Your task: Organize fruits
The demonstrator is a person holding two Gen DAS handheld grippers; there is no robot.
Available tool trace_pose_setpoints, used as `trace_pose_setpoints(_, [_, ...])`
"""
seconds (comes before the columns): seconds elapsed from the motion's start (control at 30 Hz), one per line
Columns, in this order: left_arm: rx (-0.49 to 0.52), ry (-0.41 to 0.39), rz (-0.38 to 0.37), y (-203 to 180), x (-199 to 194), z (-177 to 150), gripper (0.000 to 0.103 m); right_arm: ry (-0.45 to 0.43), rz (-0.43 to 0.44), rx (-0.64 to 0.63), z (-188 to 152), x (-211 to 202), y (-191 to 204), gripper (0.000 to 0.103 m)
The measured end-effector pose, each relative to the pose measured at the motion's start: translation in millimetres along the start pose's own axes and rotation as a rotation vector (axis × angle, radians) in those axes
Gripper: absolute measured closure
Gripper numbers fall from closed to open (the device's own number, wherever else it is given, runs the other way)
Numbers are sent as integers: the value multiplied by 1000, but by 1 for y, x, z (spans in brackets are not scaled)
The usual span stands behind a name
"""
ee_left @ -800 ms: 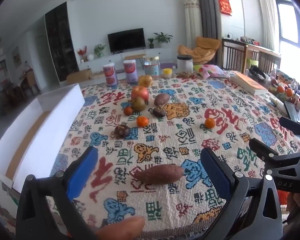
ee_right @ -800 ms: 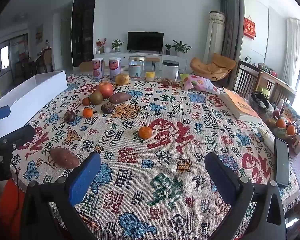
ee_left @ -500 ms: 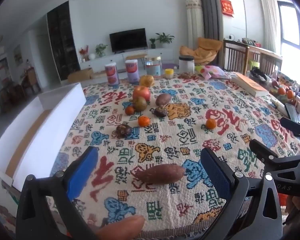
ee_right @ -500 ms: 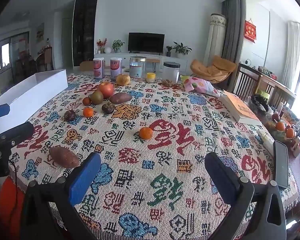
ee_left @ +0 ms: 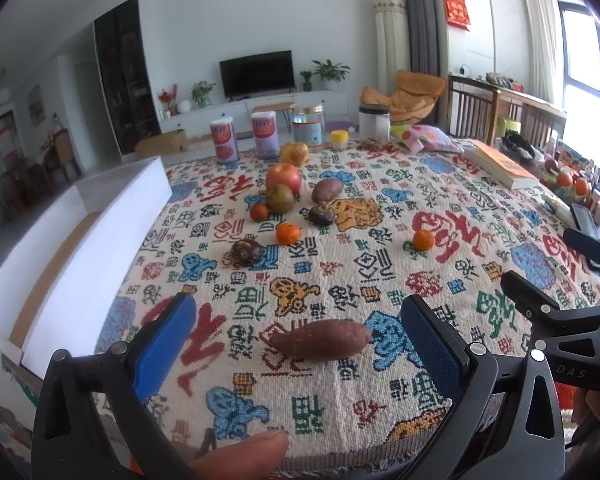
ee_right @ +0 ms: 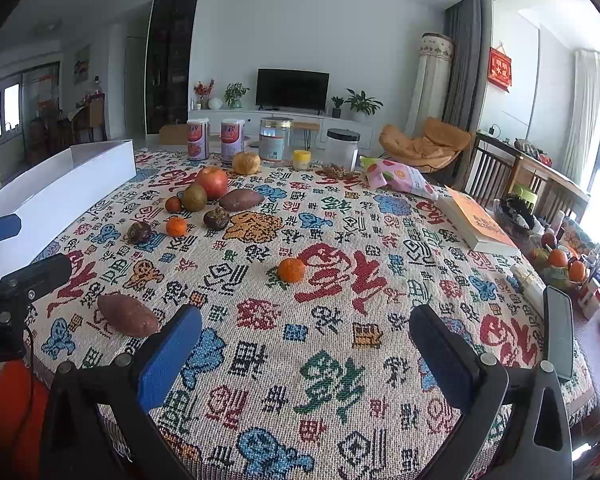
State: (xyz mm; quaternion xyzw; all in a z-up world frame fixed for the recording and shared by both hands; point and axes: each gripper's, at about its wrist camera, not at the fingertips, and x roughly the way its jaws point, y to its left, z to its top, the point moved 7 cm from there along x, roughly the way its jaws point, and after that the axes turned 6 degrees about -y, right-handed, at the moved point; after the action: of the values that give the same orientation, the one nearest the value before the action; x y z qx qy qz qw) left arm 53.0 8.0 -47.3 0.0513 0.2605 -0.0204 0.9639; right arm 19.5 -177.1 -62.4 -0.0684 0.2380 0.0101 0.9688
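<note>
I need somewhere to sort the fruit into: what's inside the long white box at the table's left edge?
The long white cardboard box shows only a bare brown floor strip from the left wrist view. Its near wall hides the rest of the inside, so fruit there can't be ruled out.

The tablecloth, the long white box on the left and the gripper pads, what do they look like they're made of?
Tablecloth: looks like thick woven cotton, matte, with a visible coarse weave and a fringed edge. White box: probably cardboard, smooth matte white walls with a brown inside. Left gripper pads: seemingly blue rubber or soft plastic with a fine grid texture, on black plastic-looking fingers.
</note>
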Motion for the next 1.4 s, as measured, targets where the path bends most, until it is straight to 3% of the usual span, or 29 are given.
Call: trace_pose_setpoints(1.4, [-29, 9, 7, 6, 1, -1, 1, -2, -7, -15, -2, 0, 3, 0])
